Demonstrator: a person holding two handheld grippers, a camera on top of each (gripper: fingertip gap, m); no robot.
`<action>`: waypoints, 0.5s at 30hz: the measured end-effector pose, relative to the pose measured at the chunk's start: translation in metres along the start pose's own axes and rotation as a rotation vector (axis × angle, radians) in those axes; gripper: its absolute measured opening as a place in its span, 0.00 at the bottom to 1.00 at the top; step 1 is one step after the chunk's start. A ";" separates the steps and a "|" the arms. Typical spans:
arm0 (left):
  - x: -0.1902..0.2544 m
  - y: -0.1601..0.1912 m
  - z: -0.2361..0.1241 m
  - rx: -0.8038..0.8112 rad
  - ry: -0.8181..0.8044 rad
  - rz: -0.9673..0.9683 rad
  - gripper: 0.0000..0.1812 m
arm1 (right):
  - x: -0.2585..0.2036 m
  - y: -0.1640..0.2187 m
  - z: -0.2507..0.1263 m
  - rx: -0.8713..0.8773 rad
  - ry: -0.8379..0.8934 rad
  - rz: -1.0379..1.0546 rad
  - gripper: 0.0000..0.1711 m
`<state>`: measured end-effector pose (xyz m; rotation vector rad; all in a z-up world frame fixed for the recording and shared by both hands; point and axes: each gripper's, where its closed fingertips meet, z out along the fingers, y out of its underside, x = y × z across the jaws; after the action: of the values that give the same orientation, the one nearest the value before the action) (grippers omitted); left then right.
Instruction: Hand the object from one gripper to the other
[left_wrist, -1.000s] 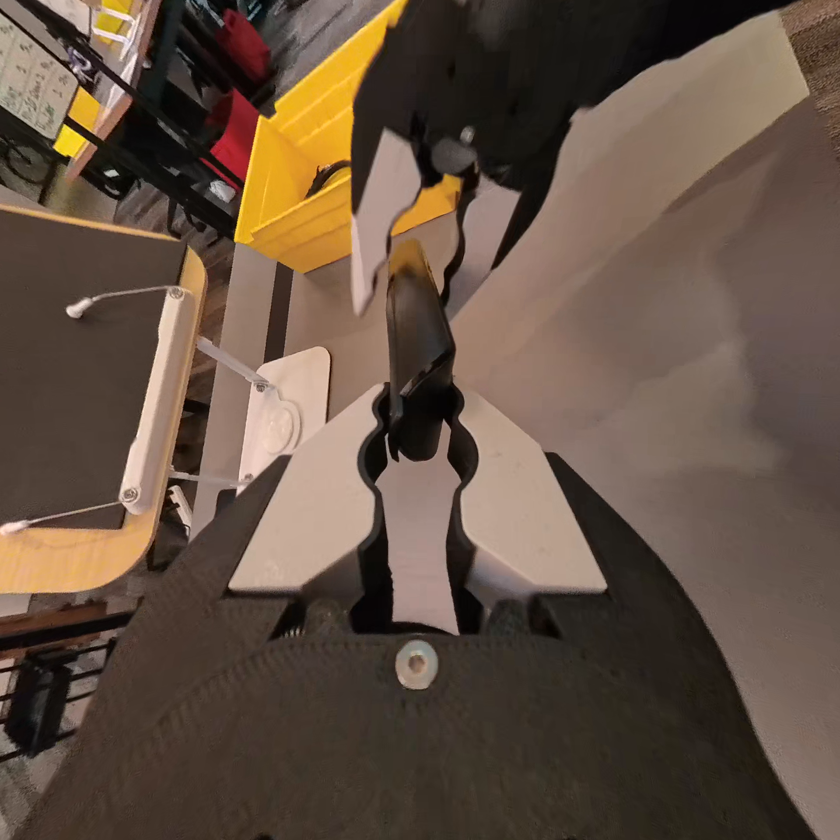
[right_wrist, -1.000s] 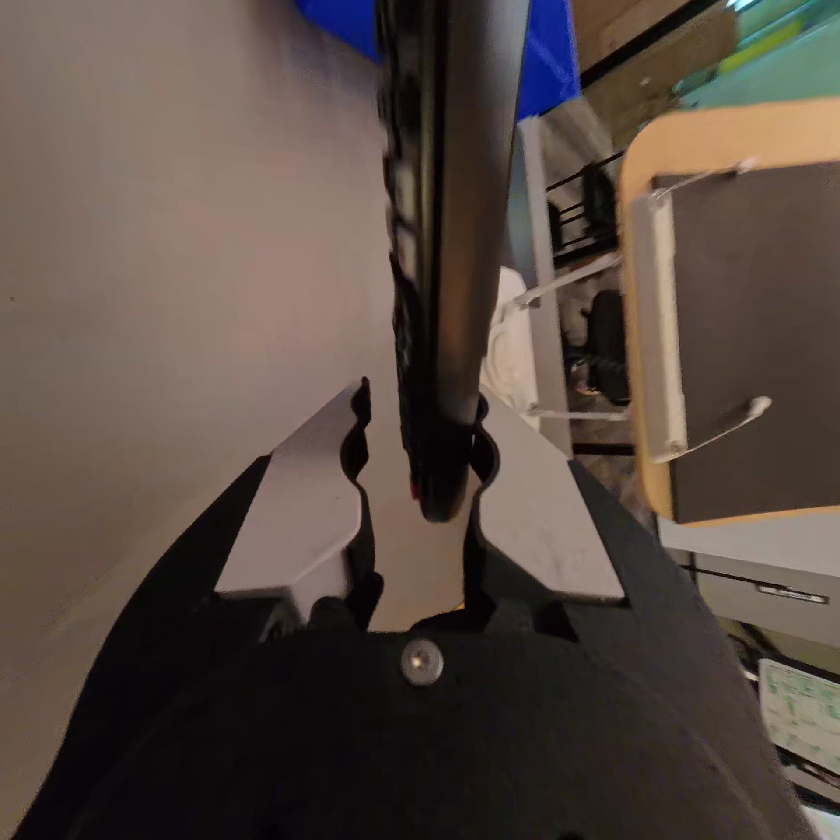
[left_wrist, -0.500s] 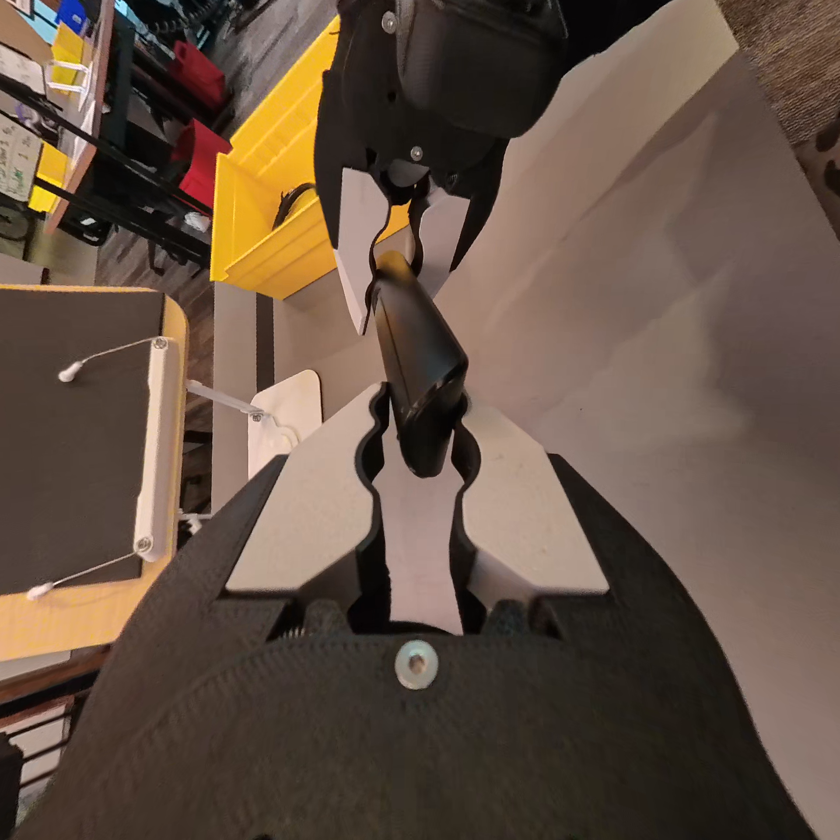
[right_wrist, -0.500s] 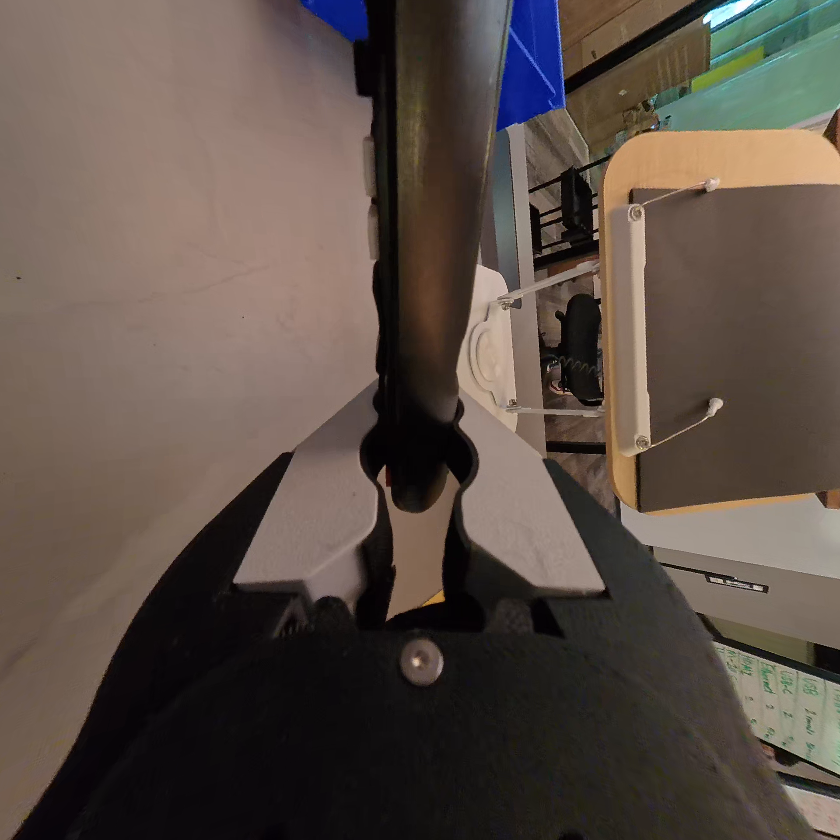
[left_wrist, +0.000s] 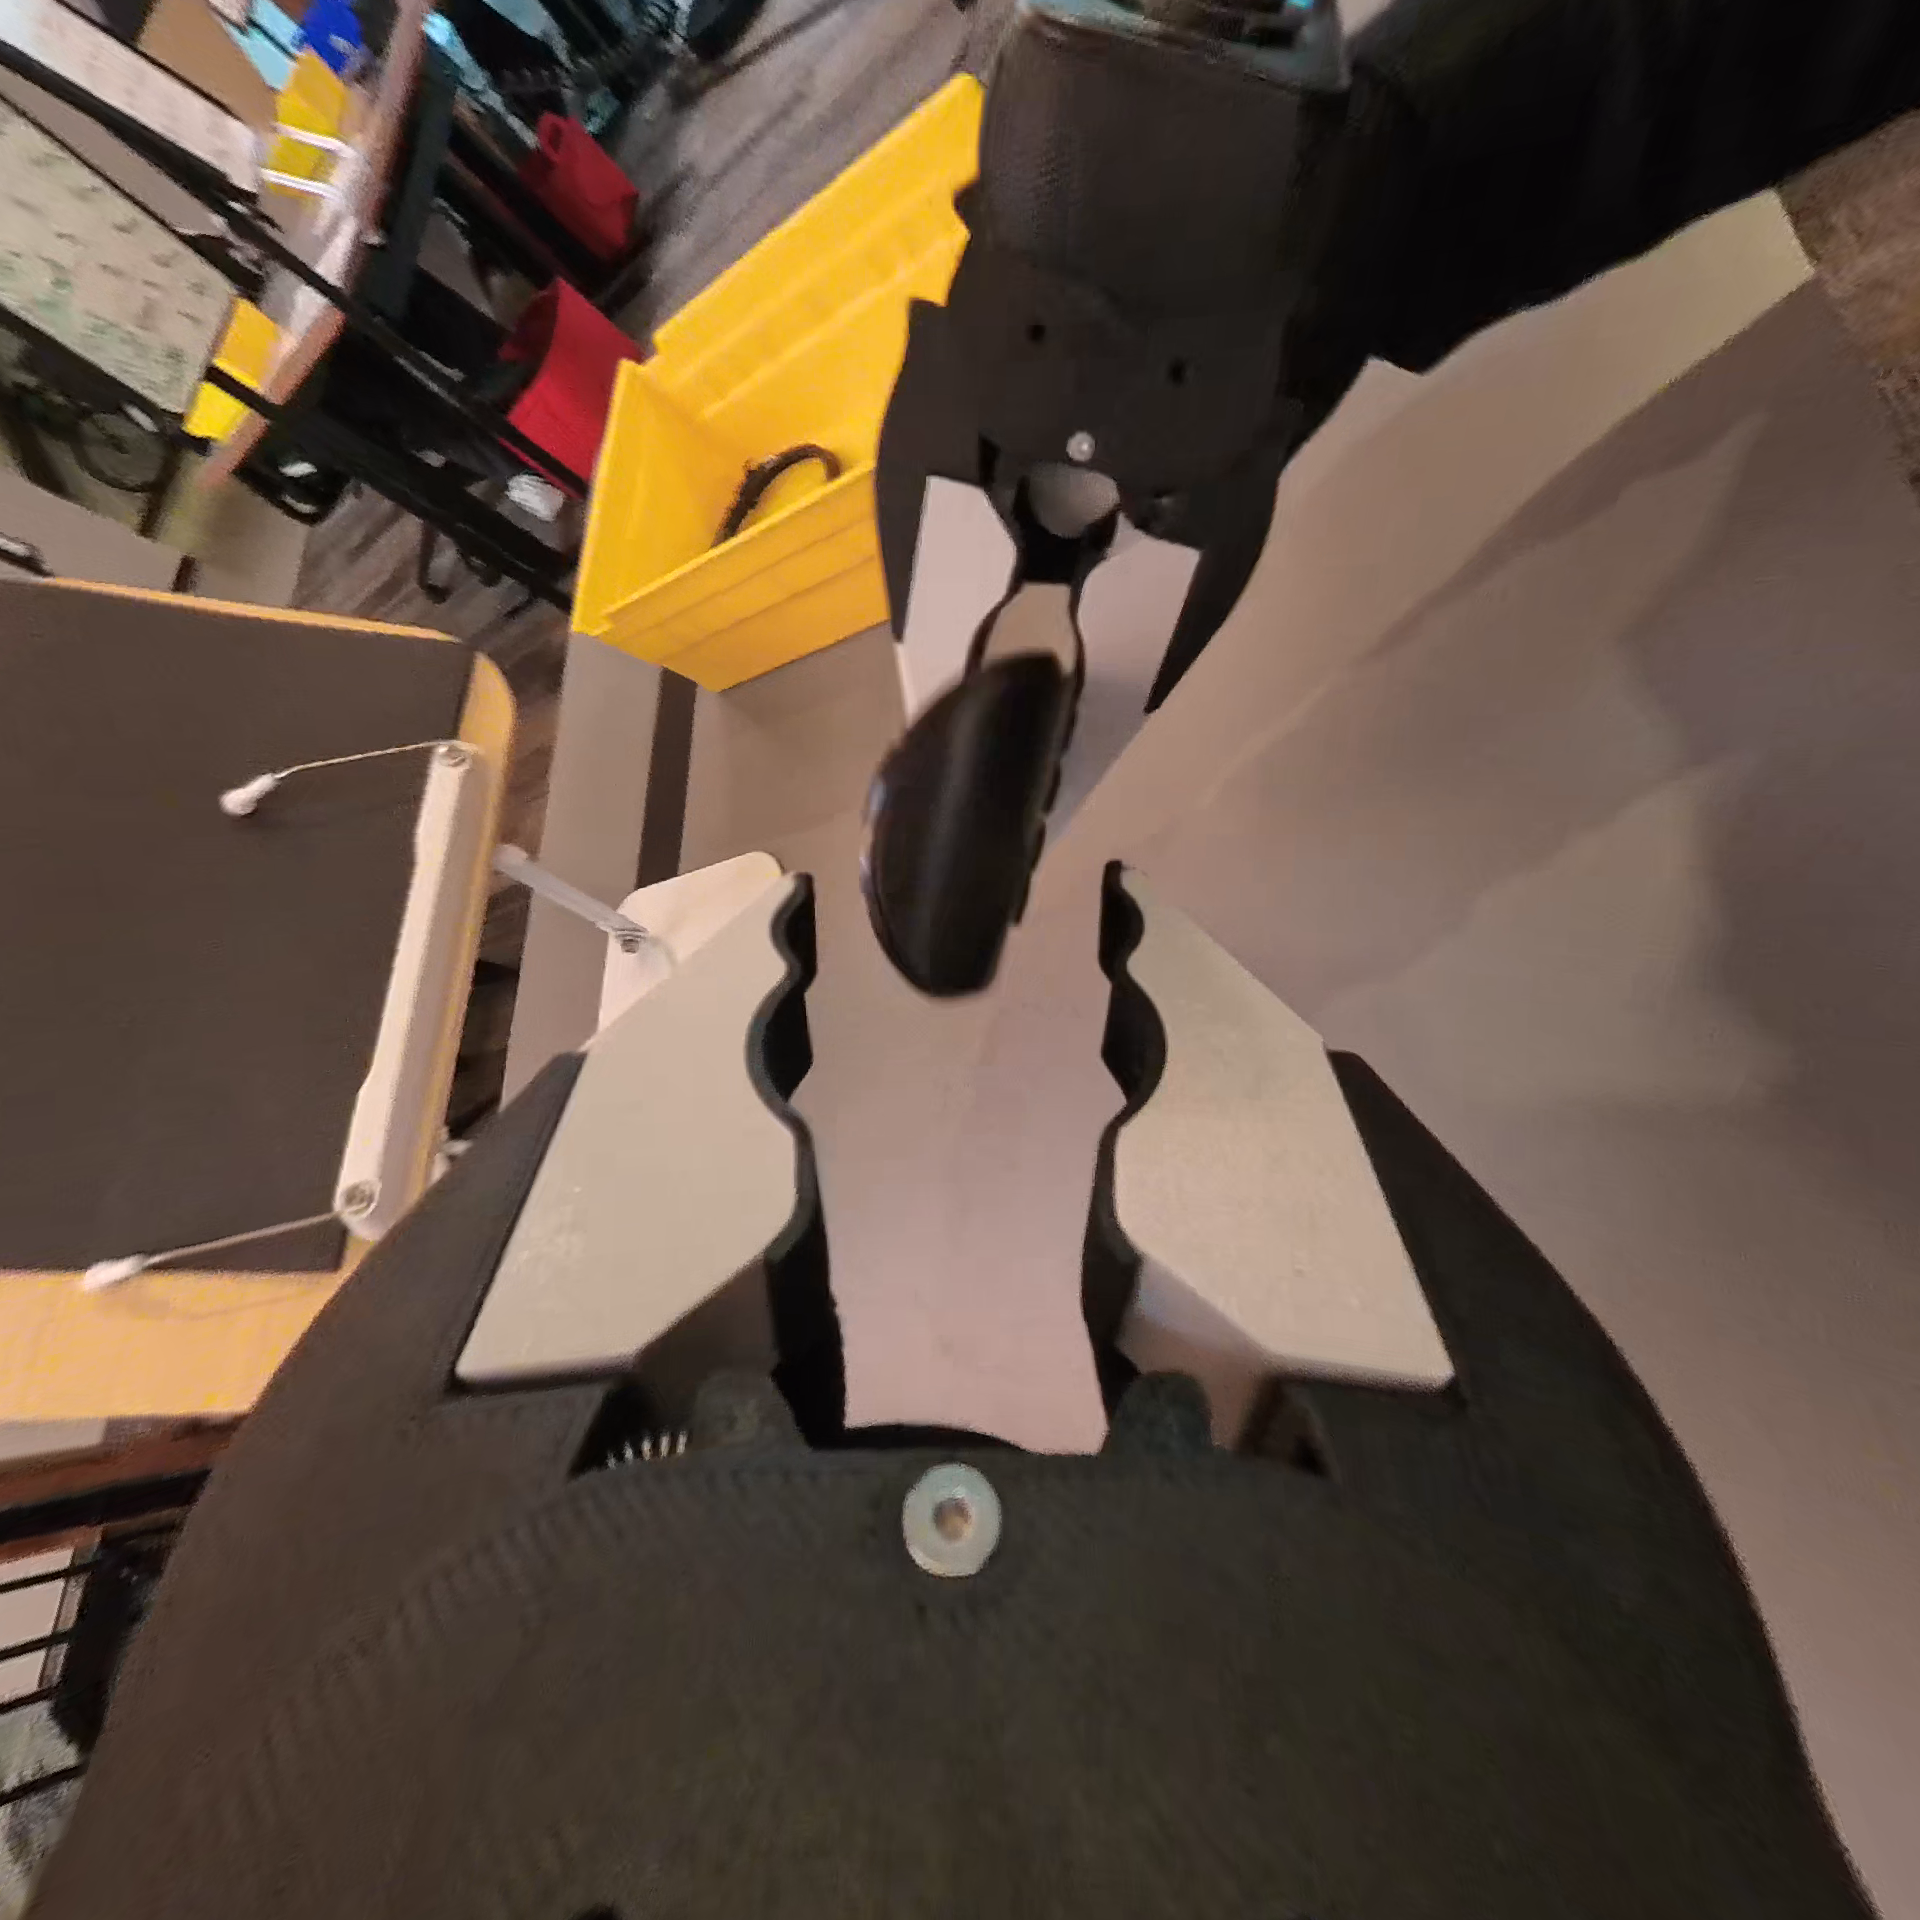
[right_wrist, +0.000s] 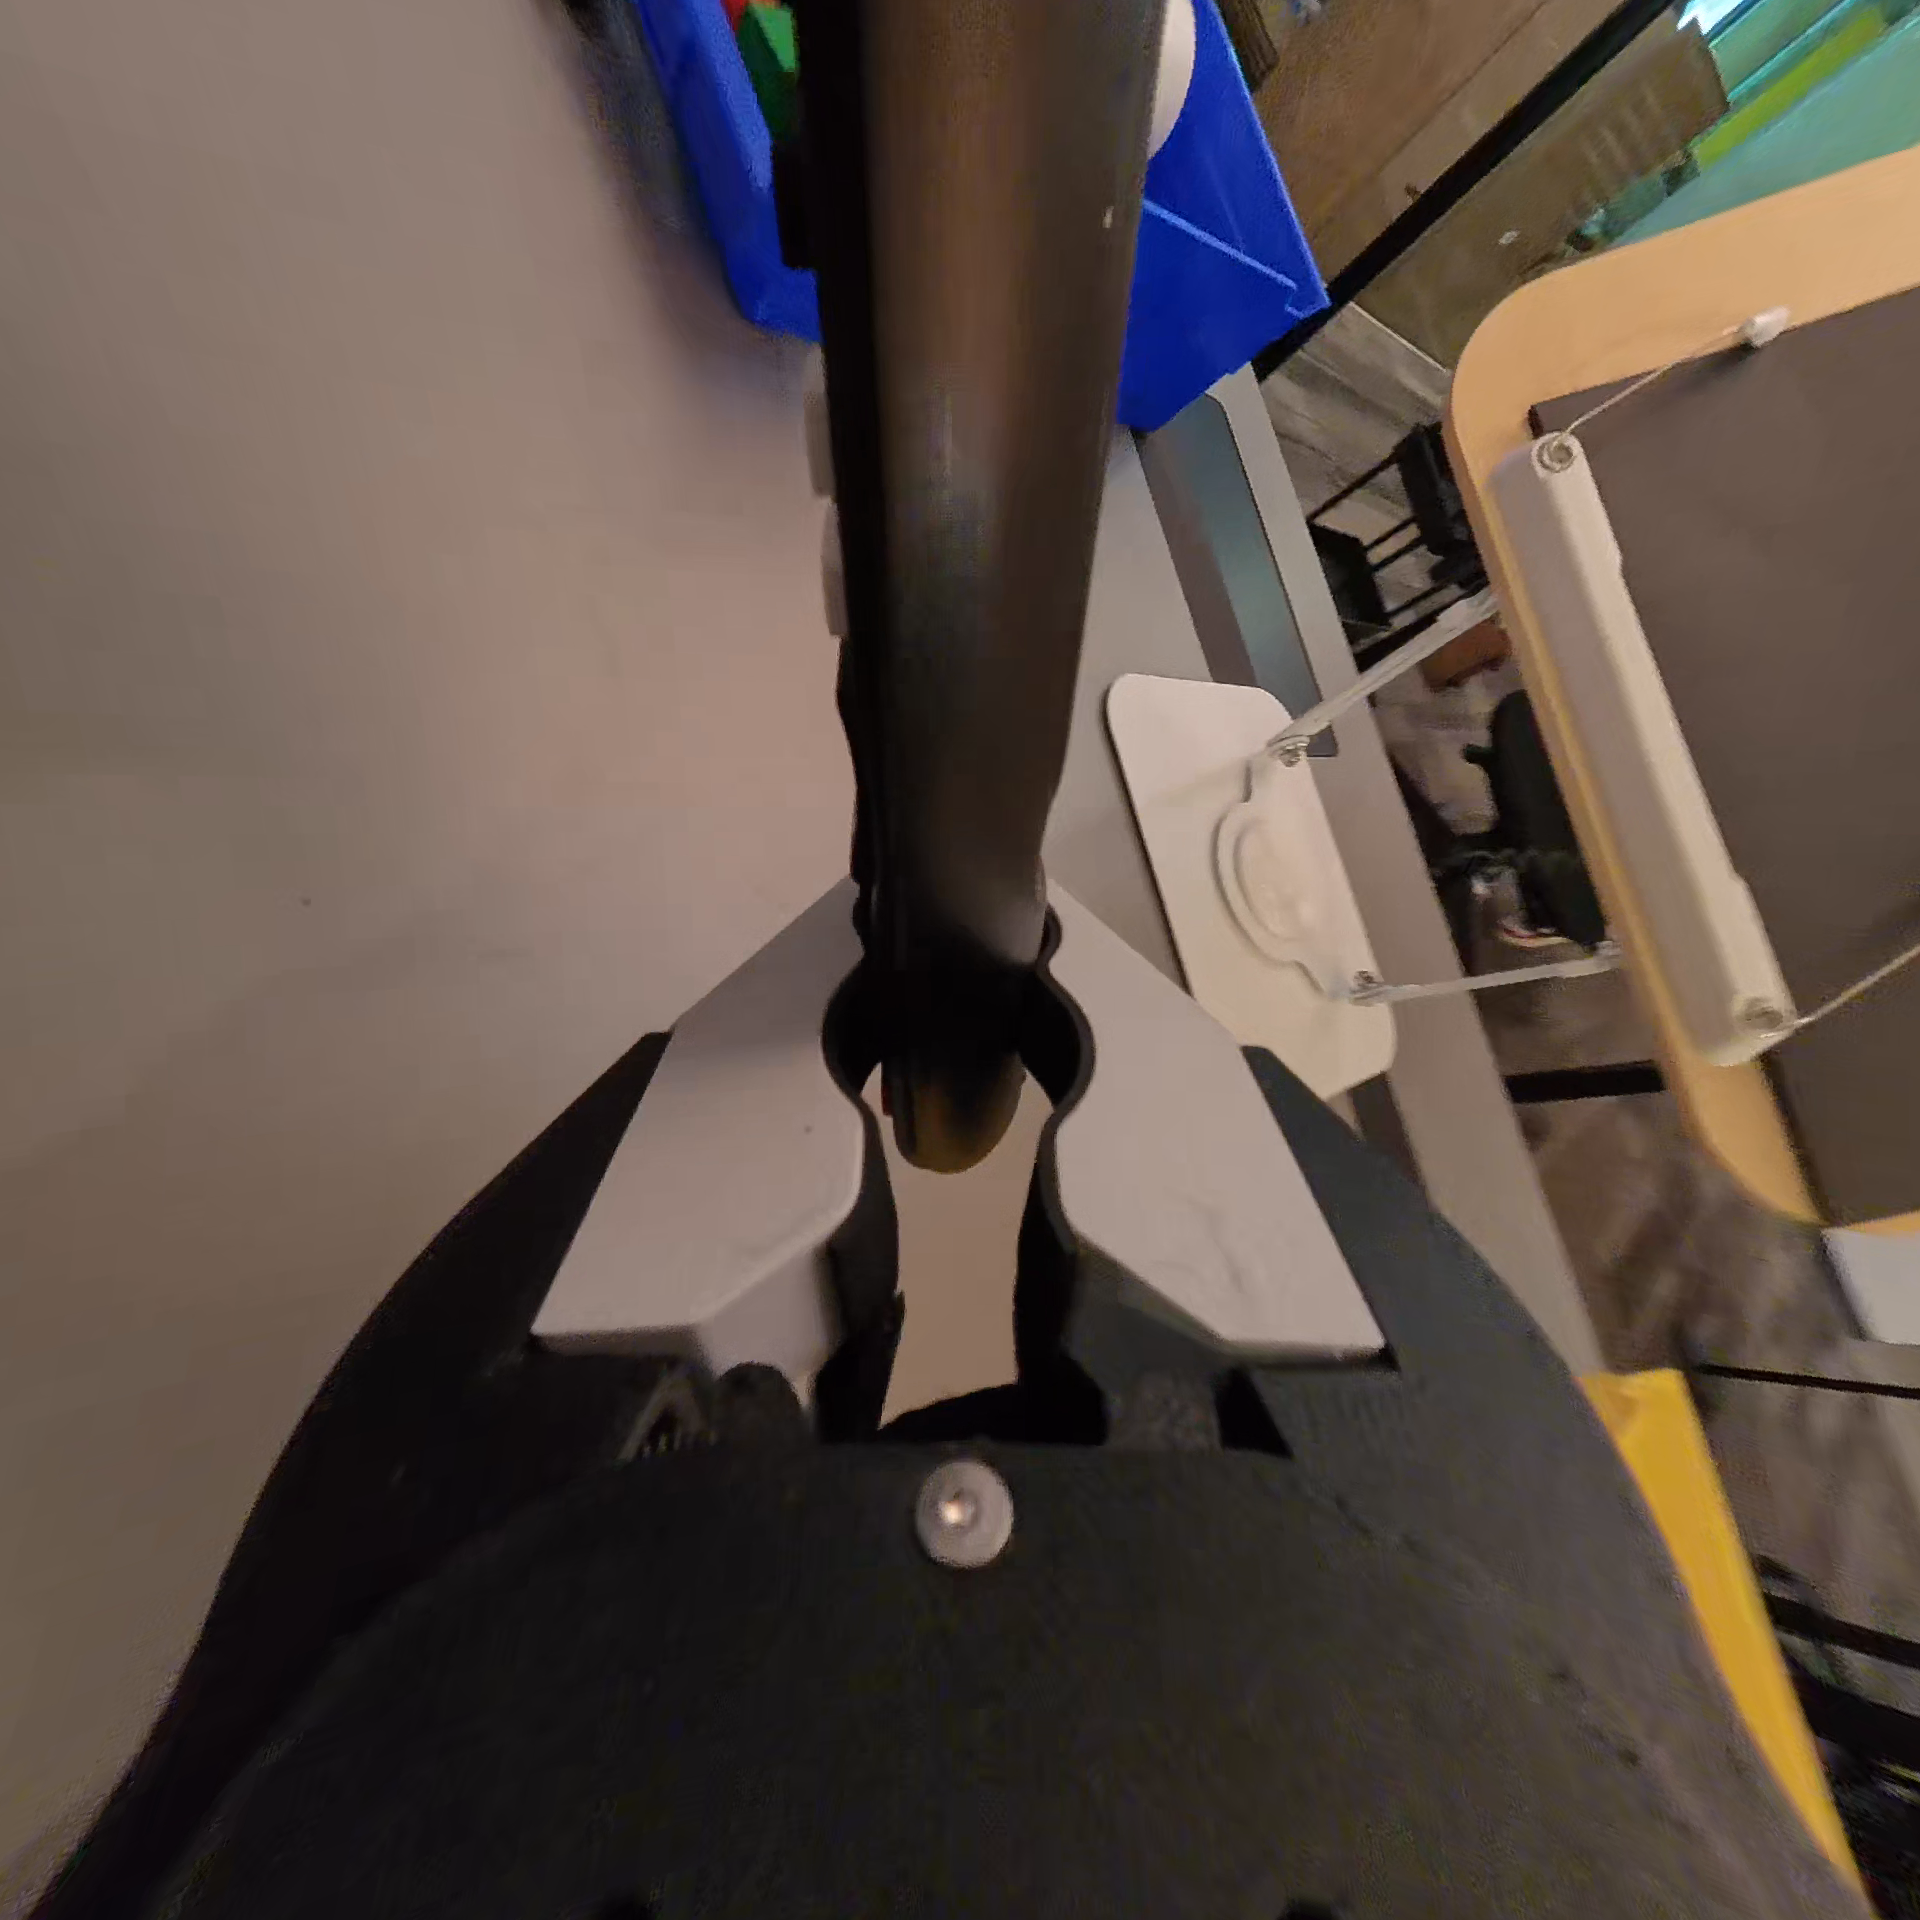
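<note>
The left tongs (left_wrist: 956, 997) stand apart: their two pale grey, matte fingers (left_wrist: 665, 1164), each with a scalloped black inner edge, leave a wide gap. The rounded near end of the remote control (left_wrist: 951, 831) hangs at the mouth of this gap, touching neither finger. The remote control is a long, slim, glossy black body with a curved back; in the right wrist view, small pale buttons show along its left edge.

The right tongs (right_wrist: 956, 997) are clamped on the remote control (right_wrist: 966, 499) at its opposite end. The two scalloped grey fingers (right_wrist: 727, 1153) close on the narrow, rounded tip, which seats in the circular notch between them. In the left wrist view, the right tongs (left_wrist: 1023, 665) face the camera from above, with a black, ribbed, printed-plastic housing behind the grey fingers.

Below lies the surface (left_wrist: 1558, 935), smooth, matte and light grey. A yellow plastic bin (left_wrist: 769, 520) with stepped walls stands at its far edge in the left wrist view. A blue plastic bin (right_wrist: 1205, 260) shows beyond the remote control in the right wrist view. A flat white plate (right_wrist: 1257, 862) with rounded corners rests near the edge of the surface.
</note>
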<state>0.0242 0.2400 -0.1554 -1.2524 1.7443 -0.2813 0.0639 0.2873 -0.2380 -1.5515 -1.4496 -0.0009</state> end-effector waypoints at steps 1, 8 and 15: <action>-0.004 0.000 -0.003 0.008 -0.024 -0.017 0.32 | -0.001 -0.001 0.000 0.025 -0.022 0.051 0.11; -0.014 0.020 -0.004 0.084 -0.143 -0.267 0.39 | -0.020 -0.035 -0.008 0.327 -0.334 0.533 0.11; 0.015 0.022 0.028 0.319 0.027 -0.633 0.39 | 0.007 -0.096 -0.052 0.911 -0.532 0.854 0.11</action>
<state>0.0324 0.2462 -0.1927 -1.5283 1.2157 -0.9063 0.0229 0.2424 -0.1470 -1.2728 -0.8020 1.4510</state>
